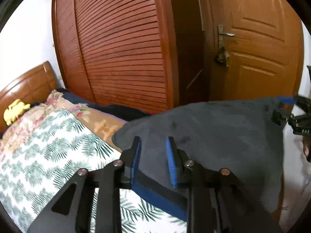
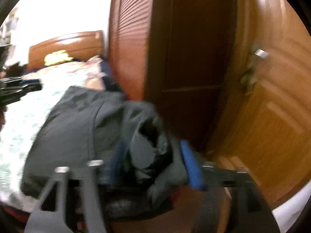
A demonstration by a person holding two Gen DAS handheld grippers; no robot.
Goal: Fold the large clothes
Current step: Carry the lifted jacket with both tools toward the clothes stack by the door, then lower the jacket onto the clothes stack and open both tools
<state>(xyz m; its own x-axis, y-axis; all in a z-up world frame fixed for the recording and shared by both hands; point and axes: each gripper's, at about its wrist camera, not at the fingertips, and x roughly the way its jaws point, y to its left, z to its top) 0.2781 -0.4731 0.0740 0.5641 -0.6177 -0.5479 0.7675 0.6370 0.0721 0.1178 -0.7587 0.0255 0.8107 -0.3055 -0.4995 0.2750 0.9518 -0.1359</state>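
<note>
A large dark grey fleece garment [image 1: 213, 128] is held up above the bed with the green leaf-print cover [image 1: 48, 145], near its right edge. The left gripper [image 1: 153, 161] is closed on the near edge of the garment, with cloth pressed between its blue pads [image 1: 171, 165]. The right gripper [image 2: 151, 163] is seen in a blurred picture; bunched grey cloth is caught between its blue fingers [image 2: 191, 167], so it is gripping the garment too. A yellow soft toy [image 1: 15, 110] is lying far left by the wooden headboard [image 1: 29, 83]. A brown louvred wardrobe [image 1: 120, 44] and a wooden door [image 1: 258, 42] are standing behind.
</note>
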